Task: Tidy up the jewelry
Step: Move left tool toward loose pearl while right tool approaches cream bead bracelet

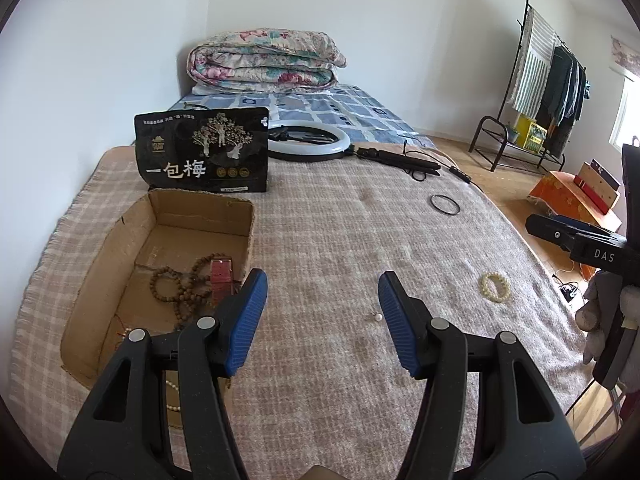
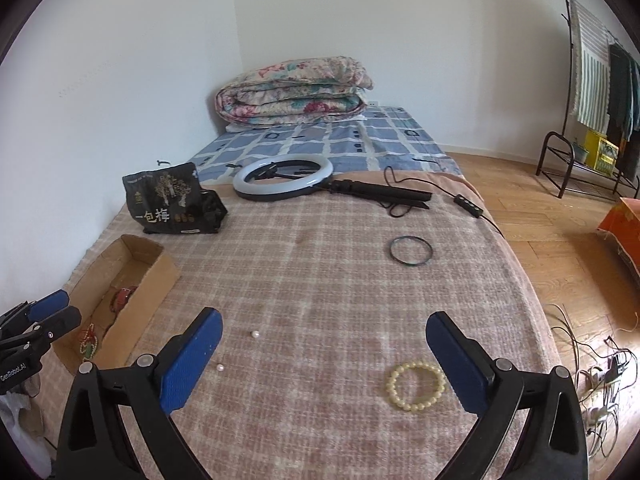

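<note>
**Both grippers empty over the blanket, jewelry part boxed**

A cream bead bracelet [image 2: 416, 386] lies flat on the checked blanket [image 2: 320, 280], just inside the right-hand finger of the right gripper [image 2: 324, 360] in its own view, with blanket showing between bracelet and finger. Two loose pearls [image 2: 255, 334] sit apart on the blanket near that gripper's other finger, one of them just beside its pad. A thin black bangle [image 2: 411, 251] lies farther up the blanket, well apart from the rest.

The right gripper's fingers [image 2: 192, 364] stand spread wide and hold nothing. The left gripper [image 1: 322, 320] has its fingers [image 1: 246, 320] about half spread, also holding nothing and touching nothing; one pearl [image 1: 377, 318] lies just beside its right-hand finger in the left wrist view.

The cardboard box [image 1: 200, 208] sits open on the blanket at the left, partly behind the left gripper's left-hand finger. Inside it are brown prayer beads [image 1: 180, 288], a red watch strap [image 1: 222, 280] and a pale bead string [image 1: 173, 392] near the front wall.

Behind the box a black snack pouch [image 1: 202, 150] stands upright. A ring light [image 1: 308, 142] with folded stand and cable lies beyond. A folded floral quilt [image 1: 264, 60] rests at the bed's far end.
</note>
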Demonstrator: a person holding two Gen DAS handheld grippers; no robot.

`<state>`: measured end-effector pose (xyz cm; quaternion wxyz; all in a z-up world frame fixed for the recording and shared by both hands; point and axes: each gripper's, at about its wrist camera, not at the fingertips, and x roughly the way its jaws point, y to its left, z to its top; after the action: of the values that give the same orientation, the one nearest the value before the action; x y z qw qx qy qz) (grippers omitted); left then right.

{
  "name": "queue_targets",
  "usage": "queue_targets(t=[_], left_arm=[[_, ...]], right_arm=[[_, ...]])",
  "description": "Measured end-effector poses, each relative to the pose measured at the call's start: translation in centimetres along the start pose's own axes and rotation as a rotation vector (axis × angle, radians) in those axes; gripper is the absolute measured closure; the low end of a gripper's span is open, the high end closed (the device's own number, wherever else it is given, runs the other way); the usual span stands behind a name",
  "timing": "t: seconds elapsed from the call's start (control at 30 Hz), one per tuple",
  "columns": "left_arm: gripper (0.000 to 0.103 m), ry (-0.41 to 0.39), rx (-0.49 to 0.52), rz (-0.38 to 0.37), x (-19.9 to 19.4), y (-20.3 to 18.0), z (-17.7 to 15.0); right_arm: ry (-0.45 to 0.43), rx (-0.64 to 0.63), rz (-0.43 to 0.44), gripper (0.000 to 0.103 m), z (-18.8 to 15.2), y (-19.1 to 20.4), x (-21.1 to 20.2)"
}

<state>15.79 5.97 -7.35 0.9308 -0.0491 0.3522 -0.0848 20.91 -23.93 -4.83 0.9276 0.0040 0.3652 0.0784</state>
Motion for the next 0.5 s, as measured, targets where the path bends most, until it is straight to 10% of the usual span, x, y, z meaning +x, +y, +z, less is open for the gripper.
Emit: queue_targets(t=[0.5], left_arm=[[0.043, 0.086, 0.034, -0.034, 4.2, -2.8, -2.1]], right_arm=[[0.091, 0.072, -0.094, 0.000, -4.4, -8.0, 1.9]])
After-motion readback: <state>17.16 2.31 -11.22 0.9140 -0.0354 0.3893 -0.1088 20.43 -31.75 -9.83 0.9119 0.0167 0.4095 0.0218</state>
